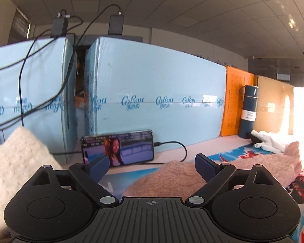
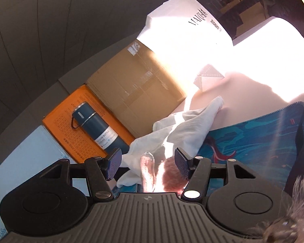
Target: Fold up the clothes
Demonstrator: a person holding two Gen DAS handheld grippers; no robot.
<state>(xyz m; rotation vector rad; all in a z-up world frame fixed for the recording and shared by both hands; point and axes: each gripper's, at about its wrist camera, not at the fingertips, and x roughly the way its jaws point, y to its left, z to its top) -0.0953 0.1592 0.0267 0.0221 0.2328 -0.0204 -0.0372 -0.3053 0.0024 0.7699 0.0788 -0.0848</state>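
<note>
Left gripper [image 1: 151,163]: jaws released, hovering above the pink sweater [image 1: 192,174] lying on the patterned mat [image 2: 263,133]. Right gripper [image 2: 148,166]: jaws spread, pink fabric between them, not pinched. White garment [image 2: 172,129] at 12 o'clock, dark flask [image 2: 95,129] at 10 o'clock. Risk: glare hides the sweater's edge, grasp may bunch 2 layers; phone [image 1: 117,147] cable could snag.

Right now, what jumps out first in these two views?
The lit phone propped against the pale blue boxes, just past the open left gripper. Then the pink sweater spread on the blue mat, and the white shirt crumpled ahead of the open right gripper beside the dark bottle.
</note>
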